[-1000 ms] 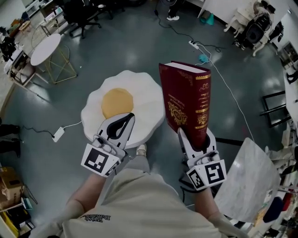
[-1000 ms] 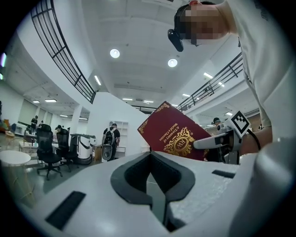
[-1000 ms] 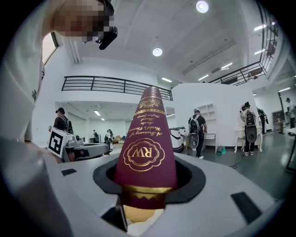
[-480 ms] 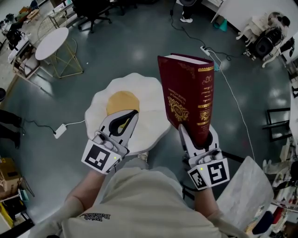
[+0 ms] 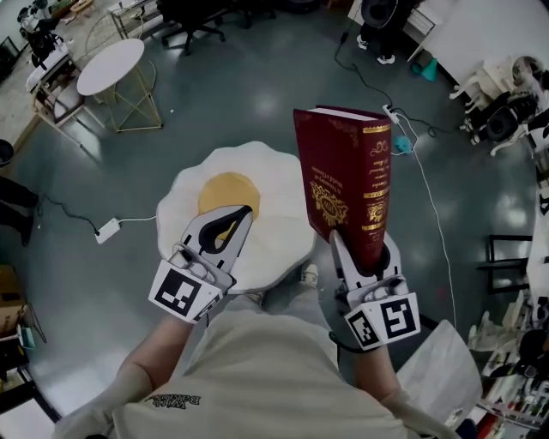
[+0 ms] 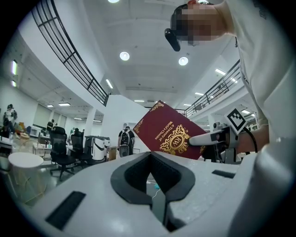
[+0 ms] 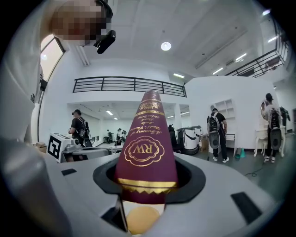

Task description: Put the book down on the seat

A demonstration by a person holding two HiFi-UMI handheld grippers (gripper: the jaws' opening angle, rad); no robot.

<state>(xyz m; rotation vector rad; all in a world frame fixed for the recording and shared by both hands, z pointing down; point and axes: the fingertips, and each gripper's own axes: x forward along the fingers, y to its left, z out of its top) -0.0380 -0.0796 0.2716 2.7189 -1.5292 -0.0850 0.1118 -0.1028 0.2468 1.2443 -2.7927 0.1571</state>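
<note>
A dark red hardback book [image 5: 343,184] with gold print stands upright in my right gripper [image 5: 364,250], which is shut on its lower end. In the right gripper view the book's spine [image 7: 147,152] rises from between the jaws. The seat [image 5: 279,184] is a low stool shaped like a fried egg, white with a yellow yolk [image 5: 225,192]. It lies just left of and below the book. My left gripper [image 5: 238,216] hovers over the seat's near part, shut with nothing in it. From the left gripper [image 6: 152,187] view the book [image 6: 169,134] shows to the right.
A round white side table [image 5: 110,67] stands at the far left, with black office chairs [image 5: 193,17] behind it. A white adapter [image 5: 107,230] and cables lie on the grey floor. A pale tabletop [image 5: 437,369] sits at bottom right. People stand [image 7: 217,134] in the background.
The floor and furniture have slid in the head view as I moved across the room. Both grippers kept their pose, and the book stayed upright in the right one.
</note>
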